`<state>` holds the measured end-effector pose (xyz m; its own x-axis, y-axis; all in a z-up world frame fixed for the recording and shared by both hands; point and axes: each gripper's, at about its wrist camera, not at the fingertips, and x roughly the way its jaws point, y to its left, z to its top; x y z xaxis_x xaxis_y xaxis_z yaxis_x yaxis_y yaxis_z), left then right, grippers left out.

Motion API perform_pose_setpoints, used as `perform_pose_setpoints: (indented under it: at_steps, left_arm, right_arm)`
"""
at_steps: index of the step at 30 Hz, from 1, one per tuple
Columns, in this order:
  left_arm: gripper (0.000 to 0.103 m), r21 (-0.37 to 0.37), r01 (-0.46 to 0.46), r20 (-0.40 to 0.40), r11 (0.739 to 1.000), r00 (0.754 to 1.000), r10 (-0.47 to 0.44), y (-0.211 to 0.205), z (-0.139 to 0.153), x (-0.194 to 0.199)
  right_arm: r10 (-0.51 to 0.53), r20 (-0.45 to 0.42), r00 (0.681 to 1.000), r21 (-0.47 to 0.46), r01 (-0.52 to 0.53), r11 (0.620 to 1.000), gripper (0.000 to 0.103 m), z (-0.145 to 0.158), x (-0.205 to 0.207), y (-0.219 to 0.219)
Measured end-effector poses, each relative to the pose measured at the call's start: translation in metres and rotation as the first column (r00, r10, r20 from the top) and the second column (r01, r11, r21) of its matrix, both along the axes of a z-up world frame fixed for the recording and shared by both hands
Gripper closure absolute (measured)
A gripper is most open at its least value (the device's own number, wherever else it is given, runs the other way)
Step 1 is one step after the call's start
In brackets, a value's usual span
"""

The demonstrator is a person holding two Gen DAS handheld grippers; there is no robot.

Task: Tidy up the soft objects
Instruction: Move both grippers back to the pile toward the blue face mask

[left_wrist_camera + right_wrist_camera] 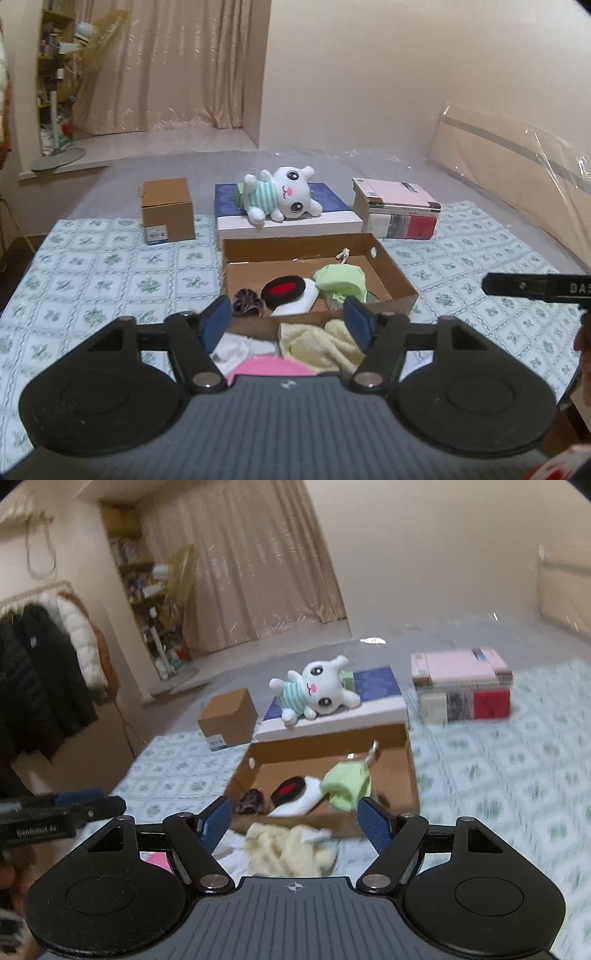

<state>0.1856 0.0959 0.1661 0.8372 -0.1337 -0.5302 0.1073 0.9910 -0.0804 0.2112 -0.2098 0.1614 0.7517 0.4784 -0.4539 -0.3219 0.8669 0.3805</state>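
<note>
The open box [399, 291] is plain matt brown cardboard, like the small carton [168, 208] behind it, and the printed spread [92, 266] under both is thin, soft cloth. The white bunny [284, 194] is short smooth plush, the yellow towel [317, 347] looks rough and fluffy, and the green cloth [341, 278] is a smooth knit. Each hand-held gripper [284, 321] is matt black plastic with ribbed blue pads [358, 319] and shiny metal rivets, and glossy clear film [517, 147] lies crinkled over the far surface
</note>
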Motion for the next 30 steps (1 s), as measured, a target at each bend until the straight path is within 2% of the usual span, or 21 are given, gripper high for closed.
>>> perform_pose_setpoints:
  at_steps: [3,6,15,23,30]
  left_arm:
    - [0.033,-0.026,-0.018,-0.008,1.000,1.000,0.017,0.001,-0.006,-0.026]
    - [0.025,-0.046,-0.050,-0.006,0.998,0.999,0.050,0.000,-0.016,-0.054]
    - [0.020,-0.070,-0.161,-0.060,0.984,0.986,0.157,-0.014,-0.064,-0.110]
    - [0.020,-0.063,-0.185,-0.160,0.981,0.972,0.173,-0.033,-0.110,-0.126]
    - [0.020,-0.053,-0.188,-0.197,0.981,0.965,0.174,-0.042,-0.125,-0.127]
  right_arm:
    - [-0.014,-0.010,1.000,0.023,0.014,1.000,0.028,-0.012,-0.024,-0.007]
    - [-0.023,-0.030,0.999,0.021,0.023,0.999,0.028,-0.027,-0.048,-0.011]
    - [-0.053,-0.074,0.996,-0.025,0.051,0.998,0.028,-0.067,-0.094,-0.021]
    - [-0.071,-0.107,0.992,-0.053,0.065,0.996,0.028,-0.088,-0.108,-0.030]
    - [-0.068,-0.131,0.989,-0.064,0.060,0.996,0.028,-0.100,-0.111,-0.027]
